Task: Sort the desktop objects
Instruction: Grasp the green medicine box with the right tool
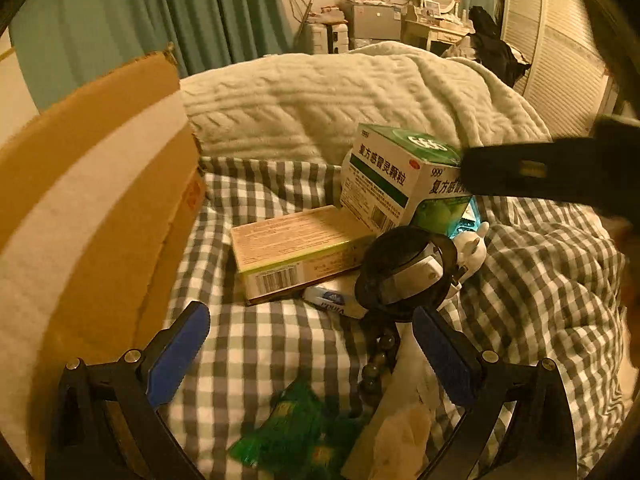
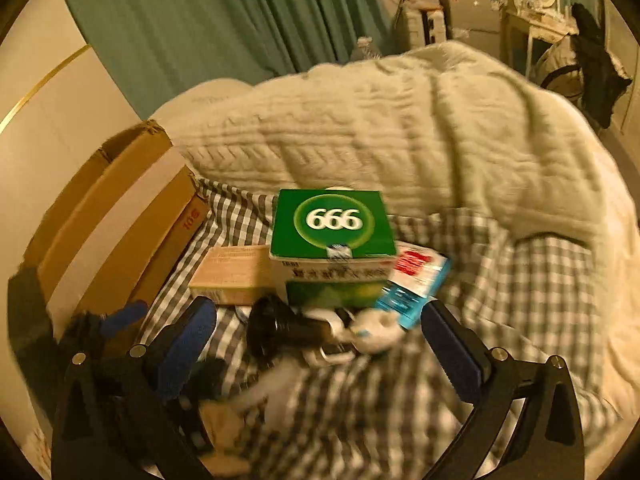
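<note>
- Your left tool (image 1: 310, 354) stands wide open with nothing between its blue pads; it hangs over the checked bedsheet (image 1: 256, 344), just short of the pile of things.
- Your right tool (image 2: 320, 342) is also spread wide and holds nothing; its pads flank a black cylinder (image 2: 280, 326) and a white gadget (image 2: 376, 330) without touching them.
- The green-and-white medicine box (image 2: 332, 228) stands upright in the middle of the pile, its green top facing up.
- The tan flat box (image 1: 296, 250) lies just left of the medicine box, touching it.
- A blue-and-red packet (image 2: 416, 280) leans against the medicine box's right side.
- A green wrapper (image 1: 288, 424) lies on the sheet between your left tool's fingers.
- The cardboard carton (image 1: 92, 208) stands at the left edge of the bed; the cream knitted blanket (image 1: 340, 96) is bunched behind the pile.
</note>
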{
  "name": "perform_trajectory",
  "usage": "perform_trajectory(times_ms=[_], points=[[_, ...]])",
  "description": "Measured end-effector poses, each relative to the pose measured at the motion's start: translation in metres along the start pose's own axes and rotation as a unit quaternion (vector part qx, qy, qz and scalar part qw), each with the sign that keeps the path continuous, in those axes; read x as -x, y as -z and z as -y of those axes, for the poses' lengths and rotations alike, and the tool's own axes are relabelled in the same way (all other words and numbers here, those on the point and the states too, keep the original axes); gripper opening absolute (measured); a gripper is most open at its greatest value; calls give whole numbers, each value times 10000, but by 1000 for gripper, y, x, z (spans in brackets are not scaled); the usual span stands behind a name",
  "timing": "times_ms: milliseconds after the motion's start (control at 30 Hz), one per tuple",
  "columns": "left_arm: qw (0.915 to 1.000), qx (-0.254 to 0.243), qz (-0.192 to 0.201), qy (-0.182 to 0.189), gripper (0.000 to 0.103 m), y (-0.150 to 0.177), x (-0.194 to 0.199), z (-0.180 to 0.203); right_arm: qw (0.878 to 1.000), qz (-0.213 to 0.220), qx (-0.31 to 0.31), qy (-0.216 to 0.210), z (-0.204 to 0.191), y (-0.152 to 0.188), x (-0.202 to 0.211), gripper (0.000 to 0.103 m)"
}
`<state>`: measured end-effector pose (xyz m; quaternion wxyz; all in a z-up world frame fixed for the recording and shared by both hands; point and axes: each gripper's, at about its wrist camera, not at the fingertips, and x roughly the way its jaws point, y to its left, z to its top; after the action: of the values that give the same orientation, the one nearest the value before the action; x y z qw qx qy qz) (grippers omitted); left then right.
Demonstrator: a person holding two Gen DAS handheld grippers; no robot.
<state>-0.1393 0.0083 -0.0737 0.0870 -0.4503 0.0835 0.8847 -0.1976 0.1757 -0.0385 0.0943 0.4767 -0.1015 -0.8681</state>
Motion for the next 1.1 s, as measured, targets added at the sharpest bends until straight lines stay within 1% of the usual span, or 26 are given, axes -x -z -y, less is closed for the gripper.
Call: perform_trajectory(times_ms=[33, 100, 167, 267, 300, 367, 400, 467, 500, 600, 667, 733, 833, 967, 1000, 1033, 1067, 1100], points=[[10000, 5, 33, 47, 103, 1, -2, 0, 10000, -66, -4, -17, -1, -3, -10, 103], [9997, 60, 144, 177, 103, 4, -3, -1, 9999, -153, -1, 80, -3, -9, -29, 103], [9993, 58, 175, 336, 103, 5, -5, 0, 9996, -153, 20, 256, -2, -13, -45, 103], [9988, -4, 260, 412, 103, 3, -8, 3, 9992, -152, -13, 371, 4, -20, -63, 103], [9987, -20, 281, 433, 103, 1, -9, 5, 9993, -161, -44, 344, 6, -22, -66, 103], [9981, -53, 299, 533, 103, -2, -12, 6, 9994, -274, -201, 60, 15, -28, -78, 103], [9979, -67, 304, 561, 103, -3, -13, 8, 9992, -301, -273, -10, 18, -29, -80, 103], [9974, -107, 317, 645, 103, -5, -17, 10, 9985, -271, -399, -265, 26, -31, -84, 102], [9970, -130, 338, 678, 103, -5, -19, 12, 9984, -206, -348, -403, 28, -30, -83, 94], [9956, -155, 358, 856, 103, -7, -22, 19, 9992, -27, -94, -389, 30, -27, -73, 94], [9947, -195, 362, 938, 103, -8, -23, 23, 9992, 240, 20, -327, 34, -22, -53, 94], [9945, -275, 365, 942, 103, -10, -25, 31, 9983, 535, 38, -233, 44, -19, -29, 94], [9937, -454, 355, 960, 103, -13, -29, 45, 9968, 794, 58, -119, 57, -14, 2, 94], [9919, -796, 270, 951, 103, -12, -37, 60, 9960, 897, 9, -34, 75, -8, 27, 94], [9916, -881, 235, 920, 96, -12, -39, 64, 9959, 906, -18, -23, 77, -6, 30, 94], [9916, -955, 216, 842, 76, -11, -41, 68, 9957, 924, -58, -12, 82, -1, 36, 94], [9915, -1010, 152, 801, 63, -11, -43, 70, 9958, 918, -72, 1, 85, 1, 39, 94], [9918, -1059, 59, 715, 57, -11, -46, 73, 9958, 914, -100, 40, 89, 5, 42, 94]])
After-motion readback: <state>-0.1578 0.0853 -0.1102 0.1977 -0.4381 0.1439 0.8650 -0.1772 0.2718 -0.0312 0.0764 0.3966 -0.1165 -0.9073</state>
